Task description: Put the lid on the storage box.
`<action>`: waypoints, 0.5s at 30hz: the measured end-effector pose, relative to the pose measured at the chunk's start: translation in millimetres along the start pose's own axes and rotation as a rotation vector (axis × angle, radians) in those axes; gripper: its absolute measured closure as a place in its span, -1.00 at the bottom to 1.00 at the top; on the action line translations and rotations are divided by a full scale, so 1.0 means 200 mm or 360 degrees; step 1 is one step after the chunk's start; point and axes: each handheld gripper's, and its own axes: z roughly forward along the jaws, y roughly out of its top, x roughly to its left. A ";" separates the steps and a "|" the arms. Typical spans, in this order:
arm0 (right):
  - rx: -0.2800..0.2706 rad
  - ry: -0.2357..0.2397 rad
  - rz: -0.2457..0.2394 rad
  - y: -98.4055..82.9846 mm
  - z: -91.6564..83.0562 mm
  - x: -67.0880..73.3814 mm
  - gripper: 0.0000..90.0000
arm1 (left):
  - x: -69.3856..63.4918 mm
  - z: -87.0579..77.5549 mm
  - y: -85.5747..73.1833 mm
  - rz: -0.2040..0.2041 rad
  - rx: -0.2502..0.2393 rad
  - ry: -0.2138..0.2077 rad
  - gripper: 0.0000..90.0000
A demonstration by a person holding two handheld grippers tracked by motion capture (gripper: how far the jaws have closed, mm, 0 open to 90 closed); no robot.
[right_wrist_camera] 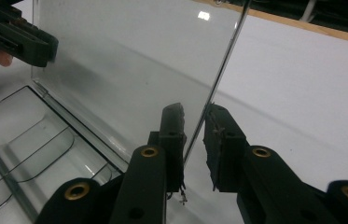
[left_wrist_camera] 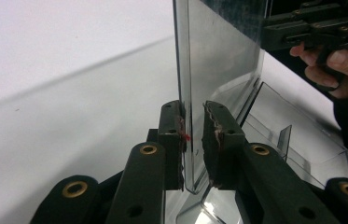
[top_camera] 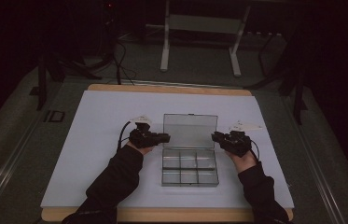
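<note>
Both grippers, left gripper [top_camera: 166, 137] and right gripper [top_camera: 214, 136], have jaws nearly closed on opposite side edges of the upright clear lid [top_camera: 190, 130] of the compartment box [top_camera: 190, 170] mid-table, so uneven pulling risks twisting the hinge.

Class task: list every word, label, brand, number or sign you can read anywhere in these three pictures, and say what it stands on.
None: no readable text on the clear plastic compartment box, its raised transparent lid, the white table sheet or the black grippers.
White tags on the grippers: any marks too small to read.
</note>
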 end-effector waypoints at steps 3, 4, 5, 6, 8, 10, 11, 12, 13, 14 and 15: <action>-0.0004 0.0022 -0.0009 -0.01 -0.01 0.00 0.72 | 0.00 -0.04 0.01 0.0004 -0.0022 0.0017 0.76; -0.0008 0.0030 -0.0014 -0.01 -0.02 0.00 0.73 | 0.00 -0.05 0.01 0.0007 -0.0023 0.0019 0.76; -0.0008 0.0036 -0.0018 -0.01 -0.02 0.00 0.74 | -0.01 -0.06 0.01 0.0013 -0.0026 0.0022 0.77; -0.0006 0.0045 -0.0019 -0.02 -0.03 0.00 0.75 | -0.01 -0.06 0.01 0.0015 -0.0023 0.0018 0.77; -0.0014 0.0056 -0.0022 -0.02 -0.03 0.00 0.77 | -0.02 -0.07 0.01 0.0038 -0.0008 0.0012 0.80; -0.0018 0.0060 -0.0021 -0.03 -0.04 0.00 0.77 | -0.02 -0.07 0.01 0.0038 -0.0008 0.0012 0.81; -0.0025 0.0070 -0.0030 -0.03 -0.05 0.00 0.82 | -0.04 -0.08 0.01 0.0061 0.0004 0.0008 0.85; -0.0026 0.0074 -0.0030 -0.03 -0.06 0.00 0.84 | -0.04 -0.08 0.01 0.0065 0.0001 0.0010 0.85; -0.0029 0.0078 -0.0037 -0.03 -0.06 0.01 0.84 | -0.05 -0.08 0.01 0.0075 -0.0003 0.0014 0.85; -0.0029 0.0078 -0.0037 -0.03 -0.06 0.01 0.84 | -0.05 -0.08 0.01 0.0075 -0.0003 0.0014 0.85; -0.0032 0.0083 -0.0039 -0.03 -0.07 0.01 0.85 | -0.05 -0.08 0.00 0.0084 -0.0005 0.0017 0.85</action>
